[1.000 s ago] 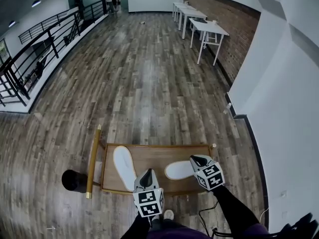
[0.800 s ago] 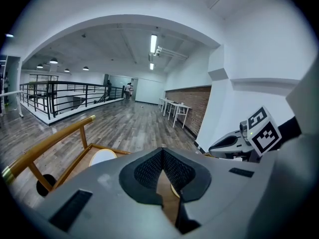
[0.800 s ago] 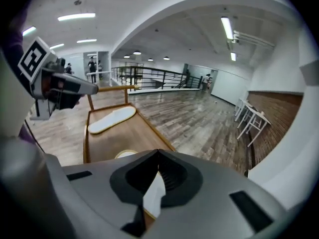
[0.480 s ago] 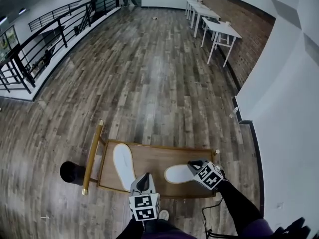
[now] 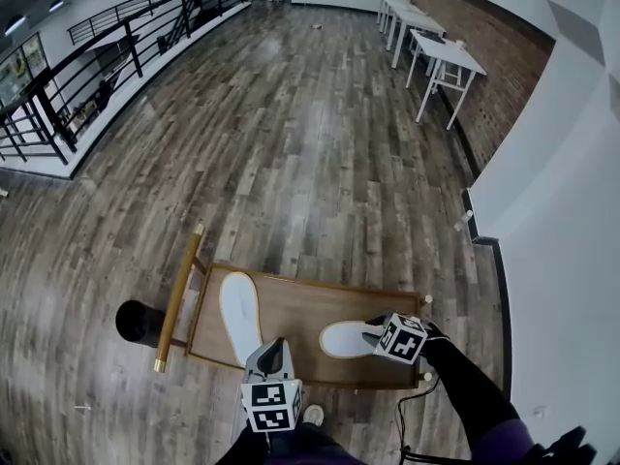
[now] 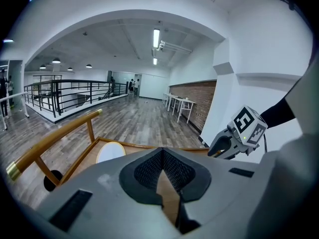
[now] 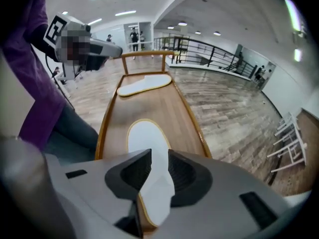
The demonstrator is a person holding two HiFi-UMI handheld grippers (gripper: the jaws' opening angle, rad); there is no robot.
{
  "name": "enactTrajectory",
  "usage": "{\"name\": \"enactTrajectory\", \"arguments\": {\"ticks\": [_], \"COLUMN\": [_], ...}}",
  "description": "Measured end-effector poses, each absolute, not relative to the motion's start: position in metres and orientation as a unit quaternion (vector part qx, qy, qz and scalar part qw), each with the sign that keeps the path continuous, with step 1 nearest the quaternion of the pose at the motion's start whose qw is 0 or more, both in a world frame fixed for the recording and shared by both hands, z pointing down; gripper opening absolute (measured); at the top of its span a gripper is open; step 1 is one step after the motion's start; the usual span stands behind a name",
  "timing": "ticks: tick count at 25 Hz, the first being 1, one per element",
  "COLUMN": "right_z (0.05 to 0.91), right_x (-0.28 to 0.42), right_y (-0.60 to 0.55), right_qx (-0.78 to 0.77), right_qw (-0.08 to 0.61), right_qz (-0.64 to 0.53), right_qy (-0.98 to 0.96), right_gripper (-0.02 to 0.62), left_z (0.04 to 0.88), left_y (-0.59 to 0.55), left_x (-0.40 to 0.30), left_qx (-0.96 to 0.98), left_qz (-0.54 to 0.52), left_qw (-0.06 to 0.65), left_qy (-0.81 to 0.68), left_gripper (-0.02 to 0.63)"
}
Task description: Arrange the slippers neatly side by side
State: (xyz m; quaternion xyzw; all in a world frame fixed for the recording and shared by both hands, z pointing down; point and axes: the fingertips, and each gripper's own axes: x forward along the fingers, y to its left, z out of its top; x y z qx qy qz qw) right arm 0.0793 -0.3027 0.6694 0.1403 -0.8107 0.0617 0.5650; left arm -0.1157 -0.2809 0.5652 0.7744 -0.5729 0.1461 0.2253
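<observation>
The low wooden desk (image 5: 291, 310) has a raised rim, which should keep both soles from sliding off as they are shifted. The two white slippers on it are not yet a pair: the left slipper (image 5: 239, 308) lies lengthwise beside the desk's left edge, toe toward the far edge; the right slipper (image 5: 341, 338) lies crosswise along the near edge, its end toward the near right corner; they stand roughly at right angles and well apart, so by my reading the crosswise one has to be turned and brought alongside the other.

The right gripper (image 7: 156, 156) is down at the near right corner, presumably because that end of the crosswise slipper is the nearest to take hold of; its jaws stand only a narrow gap apart, and the slipper's end fills that gap and seems pinched there, the sole running away from the jaws toward the left edge; most of it lies flat on the wood.

The left gripper (image 6: 162, 156) hangs above the near edge around its middle, likely waiting its turn; its jaws meet at the tips with nothing in them; the left slipper lies ahead of them and to their left, apart from them.
</observation>
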Motion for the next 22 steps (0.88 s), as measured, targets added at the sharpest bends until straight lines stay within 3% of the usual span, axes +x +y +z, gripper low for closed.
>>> {"name": "enactTrajectory", "arguments": {"ticks": [12,20,22], "right_z": [0.695,0.706,0.706], "right_x": [0.087,0.086,0.087], "right_y": [-0.298,-0.293,-0.292], "right_qx": [-0.014,-0.017,-0.014], "right_qw": [0.684,0.691,0.690], "right_qz": [-0.003,-0.002,-0.003], "right_qy": [-0.729,-0.723,-0.724], "right_gripper": [0.100,0.096,0.021], "left_z": [0.572,0.573,0.572], "left_y": [-0.273,-0.271,-0.271], "left_x": [-0.124,-0.129,-0.127], "left_qx": [0.769,0.764,0.764], "left_qz": [0.158,0.155,0.154], "left_qw": [0.230,0.229,0.229], "left_qy": [-0.575,-0.583,-0.583], "left_gripper": [0.000,0.000,-0.002]}}
